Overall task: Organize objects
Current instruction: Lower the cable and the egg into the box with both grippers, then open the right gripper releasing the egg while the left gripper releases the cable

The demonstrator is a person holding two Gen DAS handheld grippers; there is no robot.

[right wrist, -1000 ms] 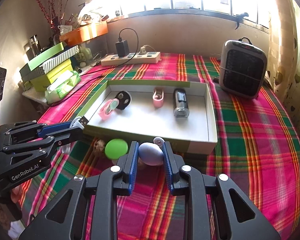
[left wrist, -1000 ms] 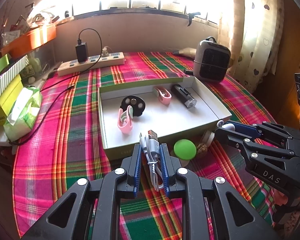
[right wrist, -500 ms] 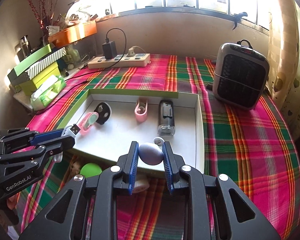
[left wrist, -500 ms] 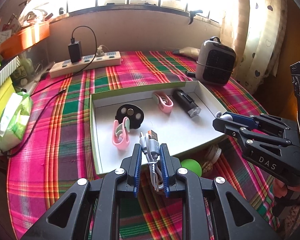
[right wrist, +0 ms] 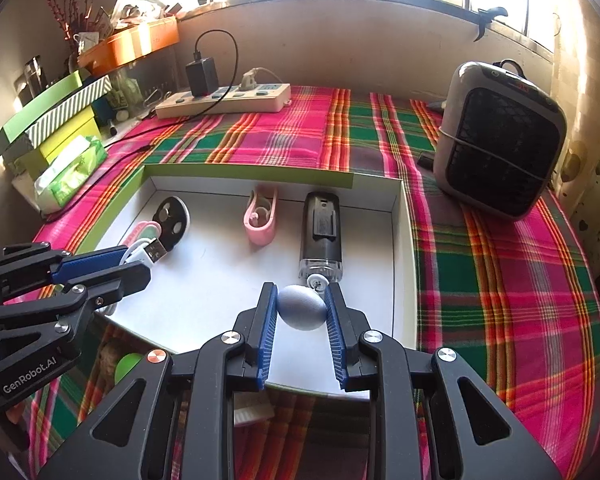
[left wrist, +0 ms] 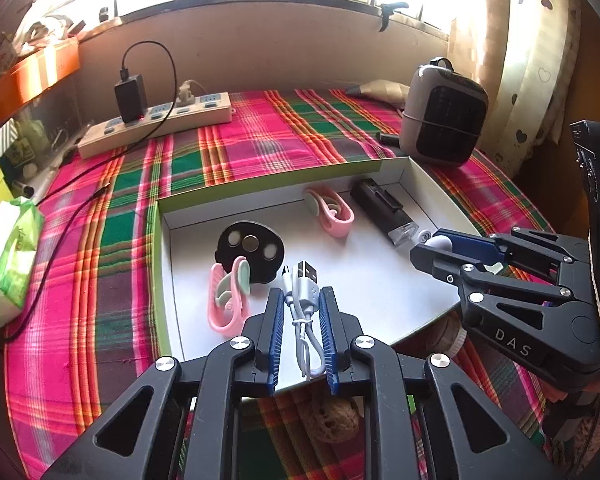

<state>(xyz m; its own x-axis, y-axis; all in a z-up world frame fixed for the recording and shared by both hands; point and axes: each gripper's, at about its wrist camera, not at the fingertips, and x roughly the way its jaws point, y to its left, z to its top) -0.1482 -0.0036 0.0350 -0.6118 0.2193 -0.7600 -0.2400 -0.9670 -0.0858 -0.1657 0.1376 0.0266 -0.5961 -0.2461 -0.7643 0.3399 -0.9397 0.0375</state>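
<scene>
White coiled USB cable [left wrist: 305,308] pinched between blue pads of left gripper [left wrist: 302,300], held above white floor of shallow green-sided cardboard tray [left wrist: 156,248] on plaid-clothed tabletop [left wrist: 100,280]. Inside tray: black round disc [left wrist: 250,250], pink clip [left wrist: 224,304] just beside it, second pink clip [left wrist: 330,214] and black cylindrical torch [left wrist: 382,210] near far wall. Right gripper [left wrist: 432,246] seen at right, over tray's edge.

From right wrist: right gripper [right wrist: 301,306] clamped on pale blue-grey egg-shaped object [right wrist: 302,307], over tray [right wrist: 404,248] just before torch [right wrist: 321,232]. Left gripper [right wrist: 134,258] at left, gripping cable's plug [right wrist: 150,250]. Green ball [right wrist: 128,366] outside tray, near front wall.
</scene>
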